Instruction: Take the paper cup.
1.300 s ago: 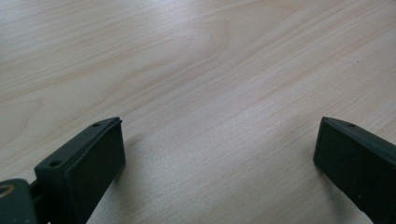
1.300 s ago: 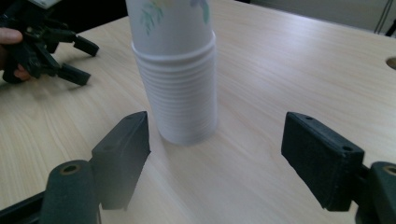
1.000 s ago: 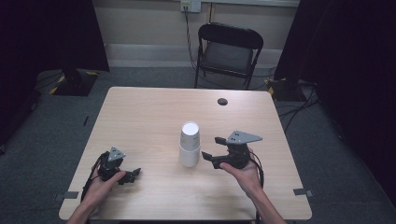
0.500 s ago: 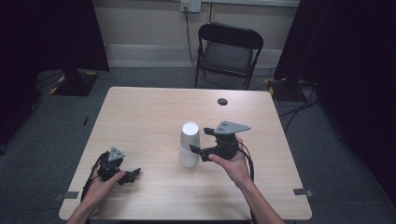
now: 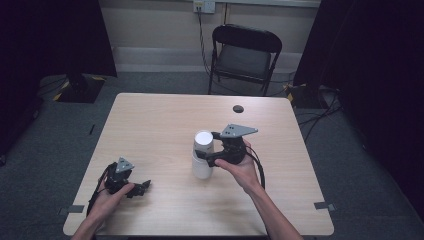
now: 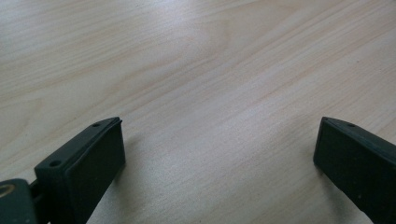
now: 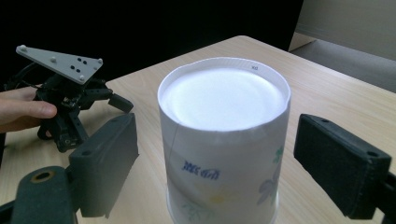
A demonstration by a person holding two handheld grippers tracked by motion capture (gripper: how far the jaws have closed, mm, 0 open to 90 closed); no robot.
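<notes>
Left gripper (image 5: 142, 186) rests near the pale wooden table's (image 5: 150, 125) front edge, jaws wide and empty. At mid-table, the white upside-down paper cup stack with blue print (image 7: 224, 140) stands upright between the right gripper's (image 7: 217, 163) pads, which have just been opening and stand clear of its walls. Recommendation: centre both pads on the upper cup, close gently to avoid crushing, then lift straight. Beyond: black folding chair (image 5: 245, 52).

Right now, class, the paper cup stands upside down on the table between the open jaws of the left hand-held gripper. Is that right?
Not quite: it is the right hand-held gripper, not the left. The right gripper view shows the paper cup upside down on the table between that gripper's open jaws, with gaps on both sides. The left hand-held gripper has bare wood between its jaws.
</notes>
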